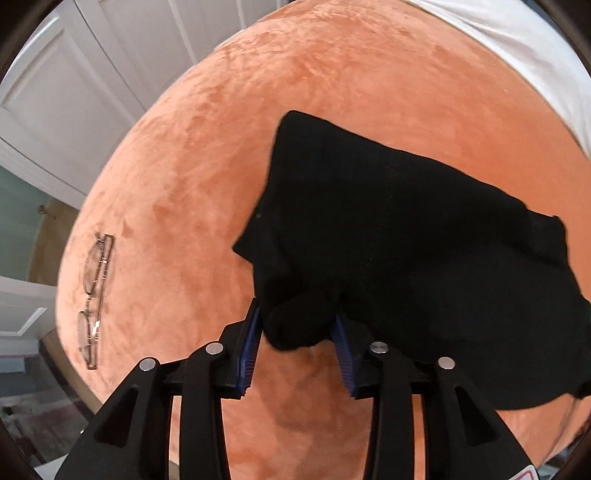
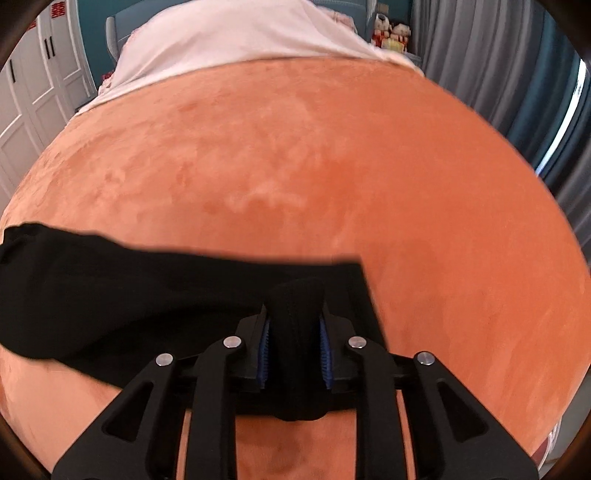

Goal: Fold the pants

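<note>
While the left wrist view is pretty fisheyed, you can make everything out fine. Far left edge of the frame has white cupboard doors (image 1: 55, 92), and just inside that, at the left middle, a pair of glasses (image 1: 94, 295) lies folded on the orange blanket (image 1: 295, 92), well apart from anything else. Moving toward the center, the black pants (image 1: 406, 240) spread from the middle out to the right edge, lying on the blanket in a loose bunched shape. At the bottom center the left gripper (image 1: 299, 325) has a wad of the pants' edge sitting between its blue pads (image 1: 249, 350). The left pad touches the cloth near its tip, the right pad looks like it has a bit of a gap, so I can't tell whether it's truly clamped or just loosely around the cloth. Upper right corner shows a strip of white sheet (image 1: 517, 44).

Over in the right wrist view, the far left again has white cupboard doors (image 2: 33, 92). The pants (image 2: 129, 295) run from the left edge at mid height across to just right of center, flat on the blanket (image 2: 332, 166). At the bottom center the right gripper (image 2: 295, 317) is clenched on a thick fold of the pants, with the cloth squeezed between both blue pads (image 2: 264, 354) and hanging out below them. The white sheet (image 2: 240, 37) fills the top middle, a couple of small toys (image 2: 391, 35) sit at the top right of center, and grey curtains (image 2: 498, 55) take up the right edge.
</note>
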Demonstrator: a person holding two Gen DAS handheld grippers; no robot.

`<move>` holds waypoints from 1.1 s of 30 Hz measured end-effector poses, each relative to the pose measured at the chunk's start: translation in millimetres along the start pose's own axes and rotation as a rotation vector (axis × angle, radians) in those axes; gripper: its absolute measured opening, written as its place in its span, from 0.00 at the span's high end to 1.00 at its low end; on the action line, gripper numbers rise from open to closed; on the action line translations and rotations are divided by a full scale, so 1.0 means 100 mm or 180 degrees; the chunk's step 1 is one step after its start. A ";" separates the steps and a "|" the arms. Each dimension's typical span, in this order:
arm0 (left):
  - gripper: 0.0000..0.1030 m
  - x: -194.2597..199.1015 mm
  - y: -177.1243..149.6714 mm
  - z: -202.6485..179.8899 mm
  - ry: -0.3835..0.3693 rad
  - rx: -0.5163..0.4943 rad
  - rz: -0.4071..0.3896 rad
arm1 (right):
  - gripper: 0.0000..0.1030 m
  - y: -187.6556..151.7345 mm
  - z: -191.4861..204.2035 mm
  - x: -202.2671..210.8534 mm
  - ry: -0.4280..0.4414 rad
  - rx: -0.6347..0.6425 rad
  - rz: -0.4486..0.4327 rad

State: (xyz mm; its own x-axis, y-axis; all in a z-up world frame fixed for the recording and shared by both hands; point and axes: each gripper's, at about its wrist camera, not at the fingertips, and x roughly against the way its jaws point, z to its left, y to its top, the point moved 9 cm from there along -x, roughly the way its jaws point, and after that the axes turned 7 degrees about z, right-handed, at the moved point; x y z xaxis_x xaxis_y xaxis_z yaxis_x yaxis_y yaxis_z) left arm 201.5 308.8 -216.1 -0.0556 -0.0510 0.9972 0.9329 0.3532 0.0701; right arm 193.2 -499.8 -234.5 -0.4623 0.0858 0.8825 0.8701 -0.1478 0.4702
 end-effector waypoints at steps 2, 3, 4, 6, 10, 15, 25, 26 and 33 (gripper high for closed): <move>0.58 0.03 0.00 0.01 0.0048 0.0025 0.0004 | 0.78 0.25 0.00 0.38 0.0065 -0.0019 -0.0463; 0.55 0.05 0.00 0.01 0.0074 0.0025 -0.0032 | 0.75 0.32 -0.02 0.52 0.0092 -0.0028 -0.0612; 0.52 0.03 -0.11 0.11 0.0092 0.0014 -0.0074 | 0.66 0.32 -0.05 0.56 0.0022 0.0042 -0.0666; 0.40 0.03 -0.17 0.16 0.0220 0.0039 -0.0128 | 0.64 0.11 -0.23 0.41 -0.0355 0.0252 -0.0452; 0.40 -0.11 -0.24 0.24 0.0218 0.0130 -0.0064 | 0.64 -0.67 -0.75 -0.02 -0.0500 0.0023 0.0300; 0.35 -0.14 -0.22 0.26 0.0150 0.0265 -0.0012 | 0.57 -0.84 -1.00 0.23 0.0151 -0.0931 0.0088; 0.65 -0.10 -0.11 0.20 -0.0199 0.0438 0.0014 | 0.93 -0.25 -0.24 -0.44 0.0086 -0.0255 0.0552; 0.66 -0.03 -0.05 0.18 -0.0137 0.0353 -0.0005 | 0.93 -0.12 -0.21 -0.32 0.0074 -0.0212 0.0406; 0.63 0.07 0.33 0.16 0.0186 0.0000 -0.0203 | 0.83 0.05 -0.63 -0.54 -0.0467 -0.0137 0.0604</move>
State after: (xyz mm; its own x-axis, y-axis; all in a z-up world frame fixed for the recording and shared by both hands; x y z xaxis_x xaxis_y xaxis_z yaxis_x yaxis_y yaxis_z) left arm 226.4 335.1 -206.8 -0.0940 -0.1276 0.9874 0.9281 0.3476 0.1333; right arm 211.4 -567.4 -279.1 -0.2588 0.1941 0.9462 0.9295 -0.2164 0.2986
